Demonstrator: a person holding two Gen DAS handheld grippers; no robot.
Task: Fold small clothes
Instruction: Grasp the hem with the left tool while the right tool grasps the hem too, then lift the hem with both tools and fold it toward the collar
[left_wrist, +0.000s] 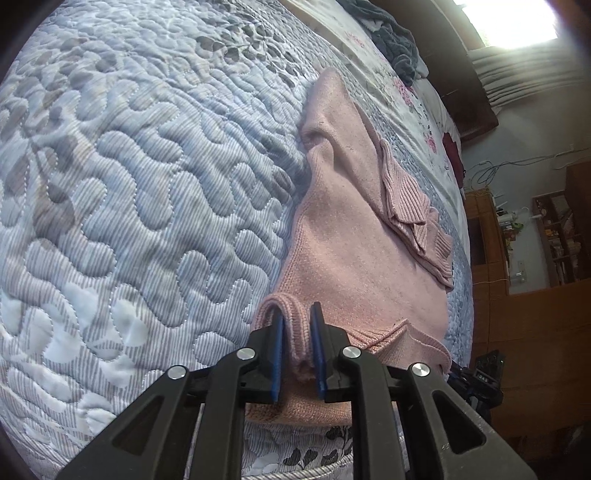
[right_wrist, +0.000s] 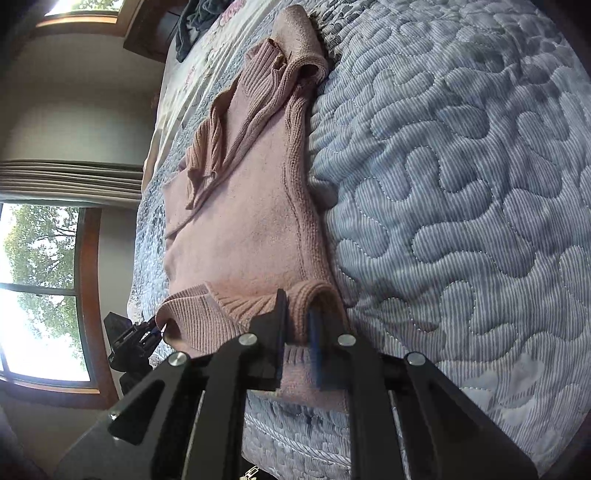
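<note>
Bed with quilted blue-grey bedspread (left_wrist: 129, 192) fills both views; the pink knit sweater (left_wrist: 354, 258) lies on it lengthwise near the edge, sleeves already laid in over the body, ribbed cuffs (left_wrist: 410, 206) bunched on top. I have the hem end: left gripper (left_wrist: 297, 350) is clamped on a rolled bit of the ribbed hem (left_wrist: 284, 306) at one corner, right gripper (right_wrist: 295, 347) likewise pinching the hem roll (right_wrist: 314, 295) at the other corner, knit visibly squeezed between the blue pads in both wrist views. The left gripper also shows at the hem's far corner in the right view. Step in hand, as I judge it: carry the hem up toward the collar to halve the body. Risks, biggest first. (1) Sweater sits close to the bed edge; if I pull back rather than lift, the whole garment may slide off. (2) The folded-in sleeves are loose; a quick or tilted lift would likely spill them out and undo that fold. (3) Uneven travel of the two grippers would skew the fold line. (4) Each grip holds only a small roll of rib; stretchy knit could creep out of the pads under the body's weight. (5) Pad may catch a loop and snag the yarn on release.
</note>
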